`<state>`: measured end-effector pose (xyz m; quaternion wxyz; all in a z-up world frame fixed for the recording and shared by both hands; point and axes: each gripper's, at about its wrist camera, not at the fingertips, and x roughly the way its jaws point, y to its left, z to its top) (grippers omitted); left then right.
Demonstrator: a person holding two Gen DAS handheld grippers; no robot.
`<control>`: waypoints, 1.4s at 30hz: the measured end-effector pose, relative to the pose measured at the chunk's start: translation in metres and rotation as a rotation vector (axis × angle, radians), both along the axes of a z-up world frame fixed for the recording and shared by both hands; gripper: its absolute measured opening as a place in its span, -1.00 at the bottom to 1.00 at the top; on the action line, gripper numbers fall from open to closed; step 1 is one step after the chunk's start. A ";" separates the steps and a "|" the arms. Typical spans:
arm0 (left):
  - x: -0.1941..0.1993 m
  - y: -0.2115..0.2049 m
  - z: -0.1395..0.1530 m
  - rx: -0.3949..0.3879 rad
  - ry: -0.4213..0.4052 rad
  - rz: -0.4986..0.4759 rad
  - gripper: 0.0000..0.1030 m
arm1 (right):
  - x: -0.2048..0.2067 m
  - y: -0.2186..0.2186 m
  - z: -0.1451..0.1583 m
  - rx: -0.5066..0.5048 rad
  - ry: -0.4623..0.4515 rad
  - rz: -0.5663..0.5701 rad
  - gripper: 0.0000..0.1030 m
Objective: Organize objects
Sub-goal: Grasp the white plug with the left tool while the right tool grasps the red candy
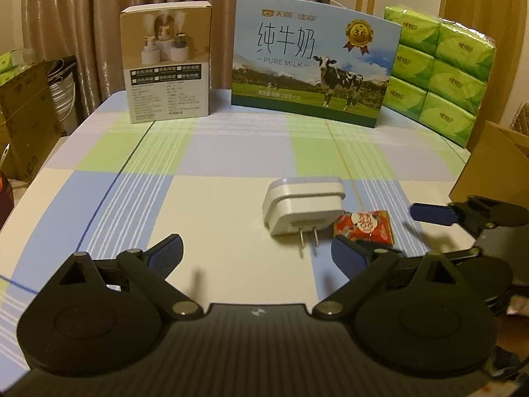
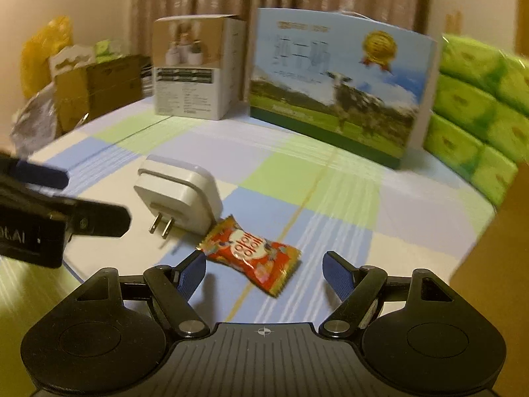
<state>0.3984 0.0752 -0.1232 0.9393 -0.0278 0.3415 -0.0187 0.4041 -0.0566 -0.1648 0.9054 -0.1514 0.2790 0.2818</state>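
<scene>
While both jaws stand open and empty, right gripper (image 2: 264, 273) approaches candy packet (image 2: 251, 256); left gripper (image 1: 258, 251) nears wall plug adapter (image 1: 301, 206); next, close squarely.

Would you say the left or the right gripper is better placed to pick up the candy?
Probably the right gripper: the candy lies just ahead between its open fingers. The left gripper points more at the white plug, with the candy off to its side.
</scene>
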 end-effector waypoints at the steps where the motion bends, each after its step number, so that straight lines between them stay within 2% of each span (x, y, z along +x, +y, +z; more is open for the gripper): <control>1: 0.001 0.000 -0.001 -0.002 0.002 0.000 0.83 | 0.001 0.003 -0.002 -0.008 -0.008 0.010 0.48; 5: 0.001 0.003 -0.007 -0.007 0.018 -0.002 0.83 | 0.010 0.008 -0.011 -0.009 0.001 0.002 0.48; 9: 0.001 0.007 -0.007 -0.027 0.017 0.006 0.83 | 0.020 0.005 -0.015 0.040 0.017 -0.012 0.48; 11: 0.001 0.008 -0.007 -0.032 0.013 0.004 0.83 | 0.023 0.002 -0.015 0.071 0.052 -0.028 0.46; 13: 0.001 0.008 -0.007 -0.034 0.010 -0.001 0.83 | 0.022 0.000 -0.014 0.087 0.070 -0.031 0.30; 15: 0.001 0.007 -0.007 -0.040 0.009 -0.009 0.83 | 0.018 0.000 -0.010 0.082 0.076 -0.014 -0.10; 17: 0.002 0.005 -0.007 -0.043 0.005 -0.018 0.83 | 0.014 0.001 -0.008 0.069 0.074 -0.014 -0.41; 27: 0.012 -0.011 -0.007 -0.025 -0.029 -0.070 0.83 | 0.001 -0.024 -0.002 0.088 0.112 -0.177 -0.51; 32: 0.026 -0.018 -0.009 -0.017 -0.059 -0.073 0.81 | -0.001 -0.033 0.000 0.095 0.115 -0.210 -0.51; 34: 0.031 -0.022 -0.011 -0.006 -0.061 -0.080 0.78 | 0.000 -0.033 0.000 0.093 0.115 -0.214 -0.51; 39: 0.041 -0.032 -0.014 -0.001 -0.067 -0.090 0.51 | -0.001 -0.033 -0.002 0.090 0.105 -0.211 -0.51; 42: 0.047 -0.037 -0.017 0.017 -0.066 -0.091 0.50 | -0.002 -0.034 -0.002 0.093 0.107 -0.215 -0.51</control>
